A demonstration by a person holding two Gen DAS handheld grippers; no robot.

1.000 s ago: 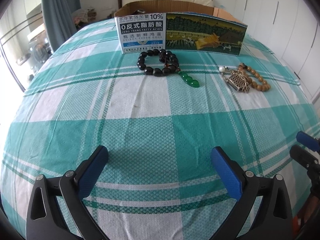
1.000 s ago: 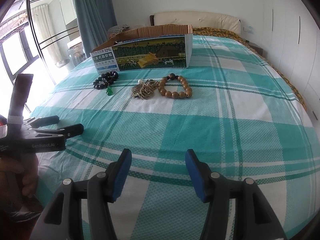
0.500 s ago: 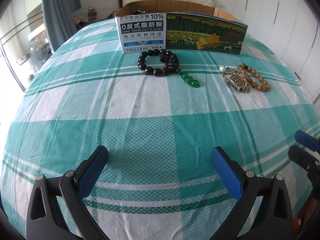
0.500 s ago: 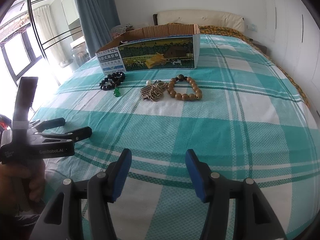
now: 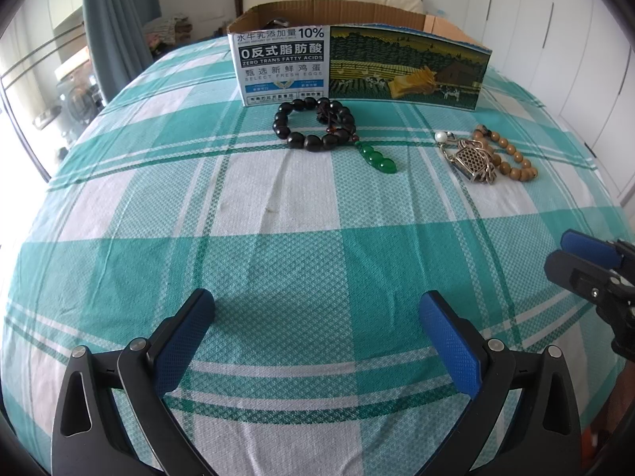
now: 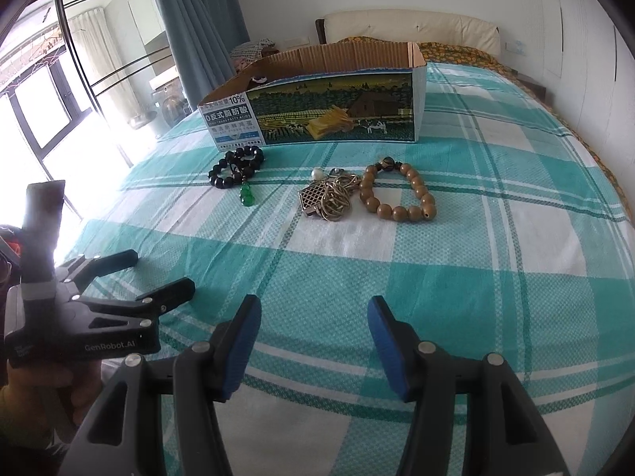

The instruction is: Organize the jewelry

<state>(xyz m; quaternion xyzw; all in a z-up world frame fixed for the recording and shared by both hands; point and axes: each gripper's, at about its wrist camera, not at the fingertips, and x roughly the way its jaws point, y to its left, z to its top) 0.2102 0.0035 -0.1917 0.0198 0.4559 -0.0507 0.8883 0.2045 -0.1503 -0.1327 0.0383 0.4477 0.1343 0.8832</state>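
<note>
both grippers, left (image 5: pixel 317 333) and right (image 6: pixel 313 331), are hovering over the checked sheet (image 5: pixel 278 246), jaws apart and holding nothing. farther off, a dark bracelet (image 5: pixel 313 125), a metal charm (image 6: pixel 327 198) and a tan bracelet (image 6: pixel 399 192) are lying before the box (image 6: pixel 333 111).

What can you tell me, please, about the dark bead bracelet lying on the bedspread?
The dark bead bracelet is a closed loop of large, glossy, near-black round beads, with a knotted cluster of smaller reddish-brown beads on one side. A cord from that cluster leads to a translucent green pea-pod pendant. It lies flat on the teal-and-white checked bedspread, just in front of the printed end of the cardboard box, very close to it; contact cannot be told. Neither gripper is touching it.
</note>
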